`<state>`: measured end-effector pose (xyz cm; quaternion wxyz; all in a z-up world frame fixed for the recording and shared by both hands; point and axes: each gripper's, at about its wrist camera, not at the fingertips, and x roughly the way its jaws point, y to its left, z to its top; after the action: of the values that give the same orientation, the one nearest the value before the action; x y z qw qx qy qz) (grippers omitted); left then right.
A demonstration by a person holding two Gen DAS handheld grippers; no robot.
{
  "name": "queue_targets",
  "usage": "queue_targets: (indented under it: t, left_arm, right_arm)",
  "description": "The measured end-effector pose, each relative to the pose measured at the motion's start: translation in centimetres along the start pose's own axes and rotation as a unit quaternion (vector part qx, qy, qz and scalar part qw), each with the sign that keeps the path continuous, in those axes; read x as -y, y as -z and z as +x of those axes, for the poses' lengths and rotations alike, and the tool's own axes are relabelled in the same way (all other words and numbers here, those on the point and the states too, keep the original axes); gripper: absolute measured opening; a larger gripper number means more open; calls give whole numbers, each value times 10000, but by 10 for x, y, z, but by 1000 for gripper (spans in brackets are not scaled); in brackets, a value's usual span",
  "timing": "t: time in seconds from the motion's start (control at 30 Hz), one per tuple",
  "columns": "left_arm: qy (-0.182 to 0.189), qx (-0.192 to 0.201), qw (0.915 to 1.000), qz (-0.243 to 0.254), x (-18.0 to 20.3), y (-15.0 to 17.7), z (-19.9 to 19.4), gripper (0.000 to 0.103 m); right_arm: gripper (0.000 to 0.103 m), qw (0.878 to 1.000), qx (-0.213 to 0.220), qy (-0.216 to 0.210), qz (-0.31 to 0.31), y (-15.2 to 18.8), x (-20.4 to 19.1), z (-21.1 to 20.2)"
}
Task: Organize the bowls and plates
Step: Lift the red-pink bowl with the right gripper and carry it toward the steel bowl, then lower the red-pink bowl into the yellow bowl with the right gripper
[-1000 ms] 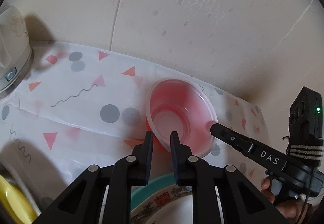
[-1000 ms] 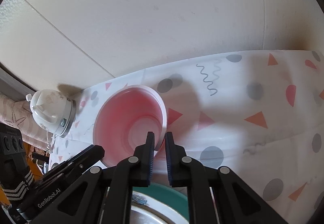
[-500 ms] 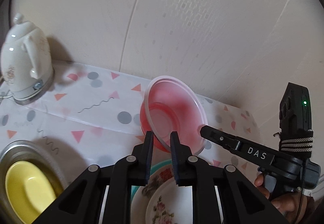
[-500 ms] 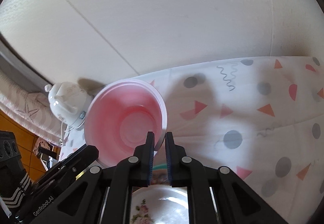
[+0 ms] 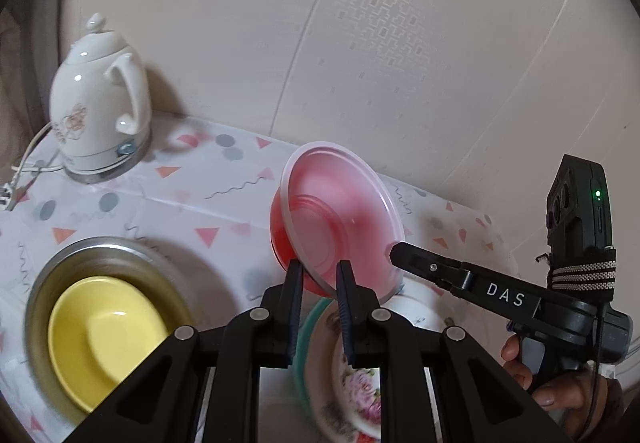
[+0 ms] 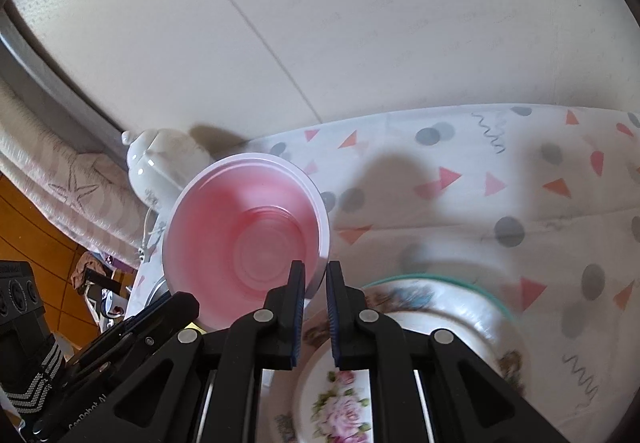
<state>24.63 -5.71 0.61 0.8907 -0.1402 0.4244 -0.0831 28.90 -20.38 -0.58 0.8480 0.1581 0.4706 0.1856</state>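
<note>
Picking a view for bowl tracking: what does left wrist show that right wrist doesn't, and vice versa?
Left wrist only: yellow bowl nested in a metal bowl, and a hand on the right gripper. Right wrist only: the tablecloth's far stretch and a wooden floor. Both: pink bowl pinched at opposite rim edges by both grippers, kettle, floral plate beneath.
</note>
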Motion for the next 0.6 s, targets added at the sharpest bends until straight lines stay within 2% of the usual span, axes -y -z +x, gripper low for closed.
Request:
queue_targets:
  t: [0.6]
  left_arm:
    - [-246,196,9991,-281,-84,27,-65,17]
  right_arm:
    - [10,9976,-319,-333,-510,40,-90,28]
